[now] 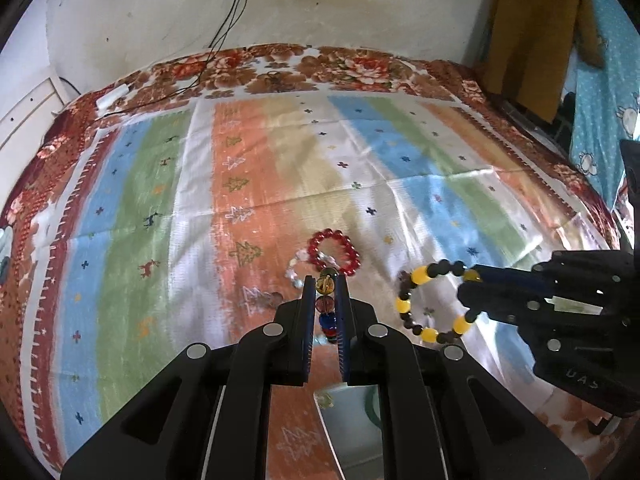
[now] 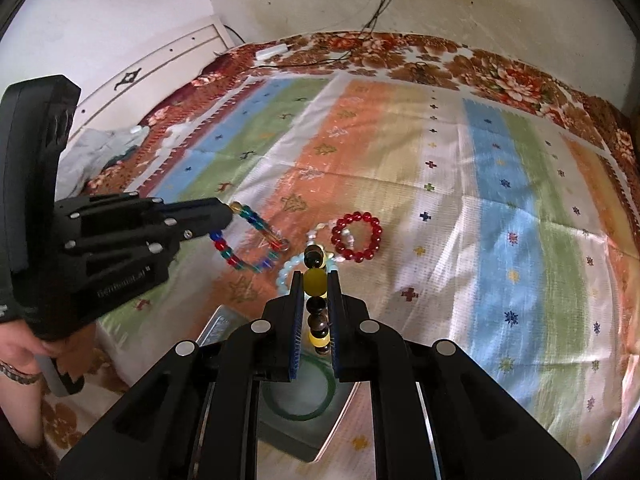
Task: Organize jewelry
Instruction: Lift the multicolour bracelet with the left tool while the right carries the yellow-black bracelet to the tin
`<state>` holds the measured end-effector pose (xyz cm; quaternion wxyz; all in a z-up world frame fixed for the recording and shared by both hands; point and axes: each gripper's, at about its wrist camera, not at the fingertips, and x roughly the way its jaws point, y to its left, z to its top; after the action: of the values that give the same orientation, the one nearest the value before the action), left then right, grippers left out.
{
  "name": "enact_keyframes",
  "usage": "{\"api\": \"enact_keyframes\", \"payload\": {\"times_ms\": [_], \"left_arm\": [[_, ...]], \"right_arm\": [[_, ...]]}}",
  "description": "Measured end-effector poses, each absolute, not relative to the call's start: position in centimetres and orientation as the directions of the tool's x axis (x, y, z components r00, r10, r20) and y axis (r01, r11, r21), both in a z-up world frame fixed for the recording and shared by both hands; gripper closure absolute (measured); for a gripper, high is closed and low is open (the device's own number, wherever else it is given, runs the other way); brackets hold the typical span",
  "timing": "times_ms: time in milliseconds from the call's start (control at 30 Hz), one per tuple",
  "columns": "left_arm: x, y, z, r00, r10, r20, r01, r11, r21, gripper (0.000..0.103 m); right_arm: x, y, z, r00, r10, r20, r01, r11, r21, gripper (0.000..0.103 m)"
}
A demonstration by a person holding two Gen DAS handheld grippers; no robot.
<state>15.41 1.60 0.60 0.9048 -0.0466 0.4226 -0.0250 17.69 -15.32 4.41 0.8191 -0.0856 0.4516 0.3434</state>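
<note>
Left wrist: fingers (image 1: 325,286) grip multicoloured bracelet (image 1: 325,306); right fingers (image 2: 316,280) grip yellow-black bracelet (image 2: 316,284).

Count: four bead bracelets – one multicoloured (image 2: 248,240), one yellow-and-dark (image 1: 434,304), one red (image 2: 357,237), one pale (image 2: 286,272); one green bangle (image 2: 298,390); two hand-held grippers

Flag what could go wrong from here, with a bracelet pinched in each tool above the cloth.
1. The left tool grips the multicoloured bracelet by only a bead or two; round beads could slip and drop.
2. The right tool holds the yellow-and-dark bracelet just as narrowly; its loop hangs free and may swing.
3. The red bracelet and pale bracelet lie overlapping on the cloth, so picking one may drag the other.
</note>
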Motion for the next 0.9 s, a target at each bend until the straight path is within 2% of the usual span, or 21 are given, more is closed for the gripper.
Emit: {"api": "enact_keyframes", "payload": {"times_ms": [533, 900], "left_arm": [[10.9, -0.8, 1.2, 0.668, -0.133, -0.732, 0.052, 0.99, -0.132, 0.094], [9.7, -1.0, 0.3, 0.648, -0.14, -0.748, 0.035, 0.987, -0.155, 0.094]], "right_arm": [[13.9, -16.8, 5.7, 0.351, 0.525, -0.775, -0.653, 0.731, 0.199, 0.091], [12.6, -17.6, 4.2, 0.314, 0.517, -0.797, -0.641, 0.734, 0.224, 0.091]]}}
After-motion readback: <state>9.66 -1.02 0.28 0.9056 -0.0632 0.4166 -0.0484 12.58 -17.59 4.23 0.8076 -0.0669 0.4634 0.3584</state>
